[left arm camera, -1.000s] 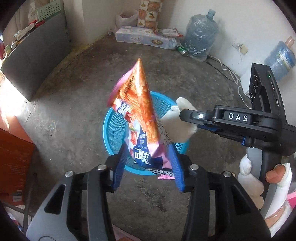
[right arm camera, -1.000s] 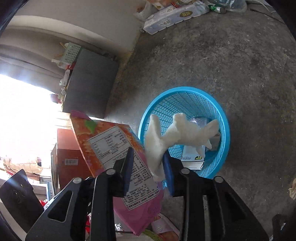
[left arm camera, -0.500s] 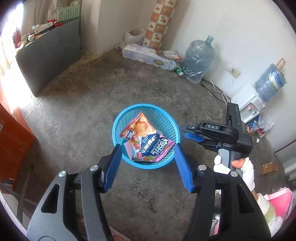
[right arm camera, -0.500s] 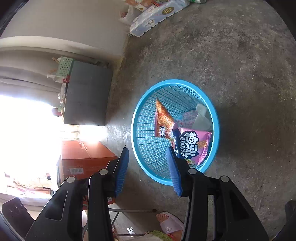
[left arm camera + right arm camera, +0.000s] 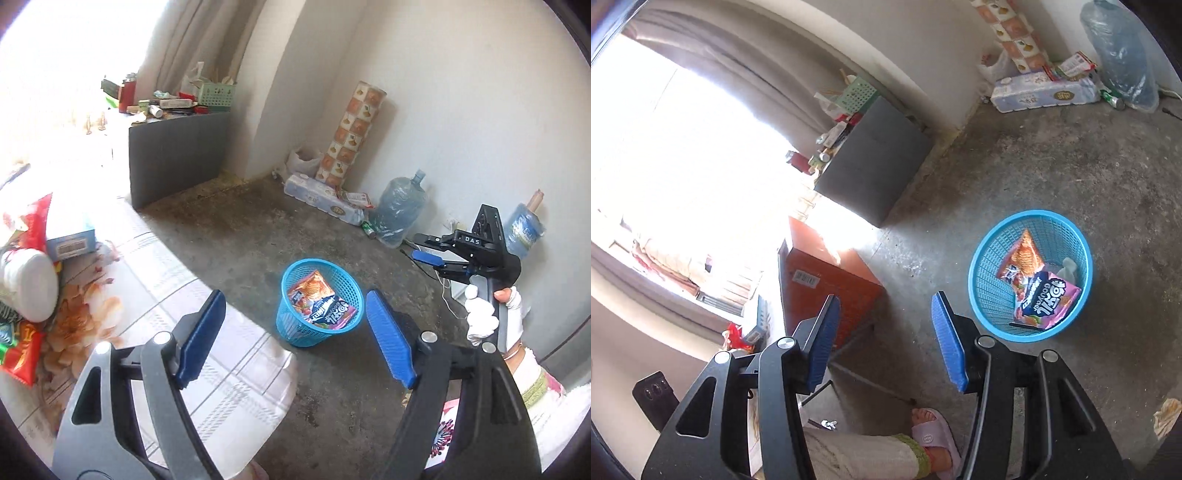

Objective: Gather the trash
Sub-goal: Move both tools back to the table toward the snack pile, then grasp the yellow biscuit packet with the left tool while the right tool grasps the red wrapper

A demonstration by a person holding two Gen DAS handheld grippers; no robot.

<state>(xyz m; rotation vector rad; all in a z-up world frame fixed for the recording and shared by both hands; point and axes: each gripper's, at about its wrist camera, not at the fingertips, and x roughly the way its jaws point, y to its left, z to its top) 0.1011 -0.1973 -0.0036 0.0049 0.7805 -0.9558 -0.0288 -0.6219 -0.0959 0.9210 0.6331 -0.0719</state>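
A blue mesh basket (image 5: 286, 321) (image 5: 988, 291) stands on the concrete floor. An orange and pink snack bag (image 5: 321, 306) (image 5: 1039, 291) lies inside it, and something white (image 5: 1068, 266) shows behind the bag. My left gripper (image 5: 295, 332) is high above the floor at the table's edge, its jaws opening with nothing between them. My right gripper (image 5: 884, 339) is raised to the left of the basket, its jaws also opening and empty; it also shows at the right of the left wrist view as the right gripper (image 5: 432, 254), held by a gloved hand (image 5: 480, 317).
A table with a floral cloth (image 5: 155, 295) carries snack packs (image 5: 22, 354), a white tub (image 5: 29, 284) and a box (image 5: 70, 240) at left. An orange carton (image 5: 827, 284), a grey cabinet (image 5: 875, 162), water jugs (image 5: 400, 212) and a person's sandalled foot (image 5: 931, 443) surround the floor.
Both grippers let go over the basket: the snack bag and the white piece dropped in. Both then rose and pulled back, the left over the table, their jaws wider.
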